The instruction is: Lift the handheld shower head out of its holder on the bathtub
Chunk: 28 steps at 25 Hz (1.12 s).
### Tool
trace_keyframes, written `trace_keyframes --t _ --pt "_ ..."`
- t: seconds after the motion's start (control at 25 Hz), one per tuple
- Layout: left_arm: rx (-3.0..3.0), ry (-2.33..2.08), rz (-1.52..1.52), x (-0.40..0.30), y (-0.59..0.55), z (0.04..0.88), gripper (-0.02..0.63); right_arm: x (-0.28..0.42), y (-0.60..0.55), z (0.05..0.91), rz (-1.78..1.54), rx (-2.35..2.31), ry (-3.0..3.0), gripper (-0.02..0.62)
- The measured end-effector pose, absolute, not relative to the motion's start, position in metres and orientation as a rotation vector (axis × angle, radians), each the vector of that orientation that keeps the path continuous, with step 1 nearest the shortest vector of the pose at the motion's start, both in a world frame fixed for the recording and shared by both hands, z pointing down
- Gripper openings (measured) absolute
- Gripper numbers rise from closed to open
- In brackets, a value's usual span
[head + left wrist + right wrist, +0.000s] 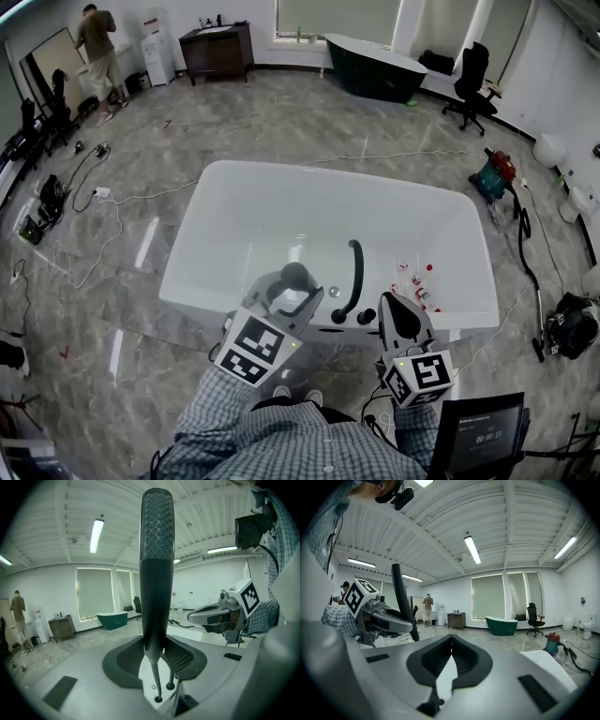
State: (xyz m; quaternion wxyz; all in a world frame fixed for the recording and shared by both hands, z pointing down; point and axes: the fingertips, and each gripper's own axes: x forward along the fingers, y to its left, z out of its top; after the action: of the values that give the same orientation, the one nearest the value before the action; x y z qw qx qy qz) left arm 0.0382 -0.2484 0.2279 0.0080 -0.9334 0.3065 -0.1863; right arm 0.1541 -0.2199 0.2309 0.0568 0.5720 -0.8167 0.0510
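The left gripper (291, 292) is clamped on the shower head (157, 573), whose dark handle stands upright between the jaws, with the nubbed spray face at the top. A thin hose (153, 677) runs from the handle's lower end down to a dark ring on the near rim of the white bathtub (234, 171). In the head view the shower head sits above that rim, just left of the black curved faucet (355, 277). The right gripper (401, 314) is on the other side of the faucet, jaws together and empty.
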Motion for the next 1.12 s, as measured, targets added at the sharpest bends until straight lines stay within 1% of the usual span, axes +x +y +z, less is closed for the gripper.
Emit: trace_keyframes --t 0.48,0.64,0.88,1.12 --pt "-2.89 0.975 -0.455 0.019 -0.244 0.172 0.126 0.139 -0.227 0.183 -0.001 1.718 -2.547 0.015" --pt "-2.88 0.982 -0.424 0.021 -0.238 0.155 0.126 0.144 -0.223 0.166 -0.039 1.722 -2.571 0.015" --pt "-2.859 1.034 -0.429 0.01 -0.244 0.149 0.126 0.141 -0.235 0.158 -0.06 1.737 -2.601 0.015" --pt "-2.878 1.032 -0.402 0.014 -0.241 0.145 0.126 0.142 -0.236 0.149 -0.099 1.738 -2.61 0.015"
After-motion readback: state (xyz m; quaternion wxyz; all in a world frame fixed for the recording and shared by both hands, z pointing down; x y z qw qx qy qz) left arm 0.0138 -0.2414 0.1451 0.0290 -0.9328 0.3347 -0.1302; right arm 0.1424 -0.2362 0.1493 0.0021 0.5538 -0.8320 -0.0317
